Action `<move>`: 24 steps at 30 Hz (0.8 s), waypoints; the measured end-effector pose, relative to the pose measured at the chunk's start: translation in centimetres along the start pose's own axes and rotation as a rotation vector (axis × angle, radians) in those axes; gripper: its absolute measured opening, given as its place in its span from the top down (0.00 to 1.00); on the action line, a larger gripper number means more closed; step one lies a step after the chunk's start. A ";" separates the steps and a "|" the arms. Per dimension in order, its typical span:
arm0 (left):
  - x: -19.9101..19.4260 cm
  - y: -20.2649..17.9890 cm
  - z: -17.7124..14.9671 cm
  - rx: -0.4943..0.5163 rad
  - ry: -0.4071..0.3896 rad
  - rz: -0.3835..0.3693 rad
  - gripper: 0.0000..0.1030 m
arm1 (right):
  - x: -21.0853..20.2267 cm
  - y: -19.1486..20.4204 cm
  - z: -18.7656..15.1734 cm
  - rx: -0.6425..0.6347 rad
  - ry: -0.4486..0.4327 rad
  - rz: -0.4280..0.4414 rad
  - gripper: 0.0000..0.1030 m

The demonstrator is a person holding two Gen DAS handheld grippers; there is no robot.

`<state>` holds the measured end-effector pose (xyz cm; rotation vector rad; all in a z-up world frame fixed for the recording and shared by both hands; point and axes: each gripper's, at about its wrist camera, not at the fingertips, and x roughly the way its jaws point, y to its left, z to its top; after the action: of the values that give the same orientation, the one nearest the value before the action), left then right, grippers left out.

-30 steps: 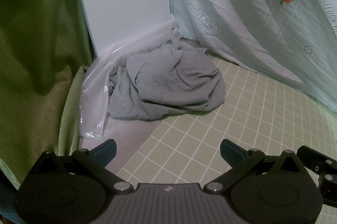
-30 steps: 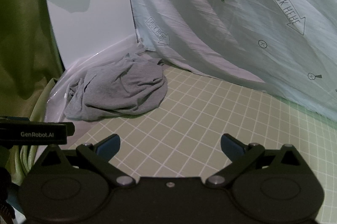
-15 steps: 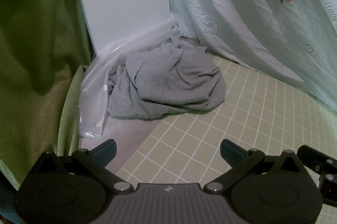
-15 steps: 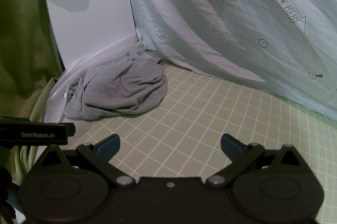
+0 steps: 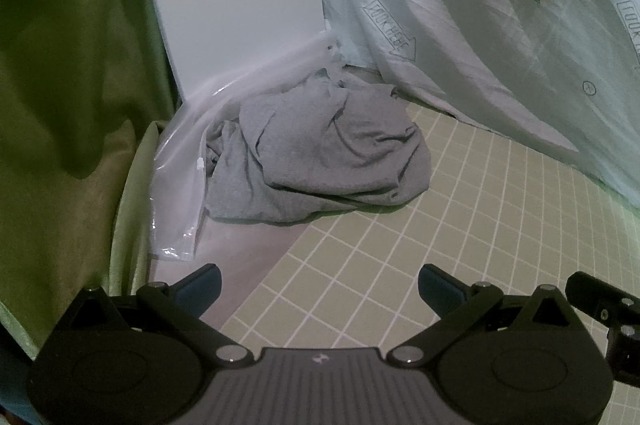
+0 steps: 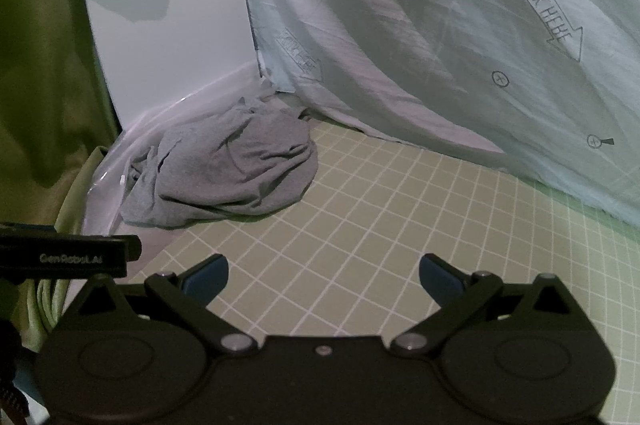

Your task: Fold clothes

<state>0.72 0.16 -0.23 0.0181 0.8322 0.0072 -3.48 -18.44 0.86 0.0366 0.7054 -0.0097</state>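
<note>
Pale green cutting mat with a white grid covers the work surface, backed on the far right by a draped light-blue sheet printed with arrows and a carrot and on the far left by a white panel; olive-green cloth hangs along the left edge. At the far left corner of the mat, a crumpled grey knit garment lies in a heap, partly on what looks like a clear plastic bag. Near the camera, the left gripper hovers with its fingers spread wide and empty. Beside it, the right gripper is likewise spread and holds nothing, well apart from the garment.
</note>
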 end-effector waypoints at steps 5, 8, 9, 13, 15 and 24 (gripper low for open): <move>0.2 0.1 0.0 -0.003 0.008 0.001 0.00 | 0.3 -0.1 0.0 0.001 0.006 -0.004 0.00; 0.4 0.0 0.1 -0.003 0.014 -0.001 0.00 | 0.7 -0.3 0.2 -0.005 0.008 -0.011 0.00; 0.5 0.0 0.2 -0.003 0.016 -0.001 0.00 | 0.8 -0.4 0.2 -0.006 0.009 -0.013 0.00; 1.1 0.2 0.5 -0.011 0.030 0.004 0.00 | 1.6 -0.6 0.6 -0.013 0.017 -0.018 0.00; 1.5 0.3 0.7 -0.015 0.040 0.006 0.00 | 2.1 -0.7 0.9 -0.021 0.021 -0.020 0.00; 4.6 1.2 2.8 -0.033 0.068 0.029 0.00 | 5.9 0.2 3.5 -0.094 0.037 -0.014 0.00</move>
<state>5.95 1.38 -1.74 -0.0016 0.9000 0.0491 3.30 -18.37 -0.27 -0.0590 0.7424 0.0105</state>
